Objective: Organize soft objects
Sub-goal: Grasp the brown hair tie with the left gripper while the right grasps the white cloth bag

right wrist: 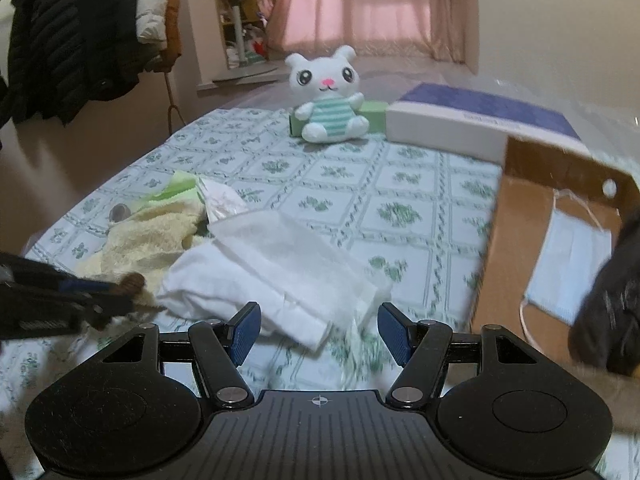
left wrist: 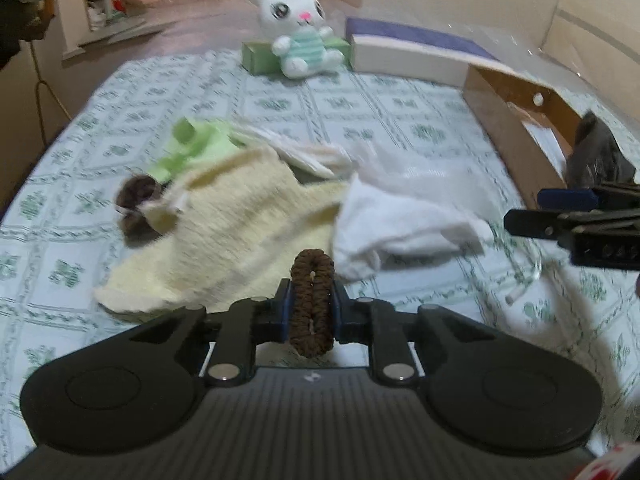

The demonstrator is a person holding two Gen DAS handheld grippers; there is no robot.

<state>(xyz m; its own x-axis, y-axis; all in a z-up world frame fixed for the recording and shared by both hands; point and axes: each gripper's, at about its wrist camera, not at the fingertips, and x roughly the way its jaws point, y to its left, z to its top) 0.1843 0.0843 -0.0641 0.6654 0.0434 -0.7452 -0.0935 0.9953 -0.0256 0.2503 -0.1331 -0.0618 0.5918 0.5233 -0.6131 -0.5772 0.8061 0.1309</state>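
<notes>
1. Pinching a brown scrunchie (left wrist: 311, 307) between its blue pads, the left gripper (left wrist: 311, 312) stands narrow; the loop sits upright in the grip, with its top poking above the fingertips and its bottom hanging below them.
2. Just ahead of that gripper lies a cream towel (left wrist: 224, 236), rumpled on the patterned bedsheet (left wrist: 360, 120); a white cloth (left wrist: 404, 208) lies ahead and to its right, touching the towel's edge; beyond the towel sit a light green cloth (left wrist: 192, 148) and, at its far left corner, a second dark brown scrunchie (left wrist: 138, 208).
3. Held wide with nothing between its pads, the right gripper (right wrist: 318, 330) hovers over the near corner of the white cloth (right wrist: 280, 264).
4. To the right of the right gripper stands an open cardboard box (right wrist: 516, 248); a pale blue face mask (right wrist: 568, 264) lies inside it; a dark blurred thing at the frame's right edge I cannot make out.
5. Far ahead of both grippers, a white plush bunny (right wrist: 330, 100) sits upright against a green box (right wrist: 376, 116); a white box with a blue top (right wrist: 472, 124) lies beside it to the right.
</notes>
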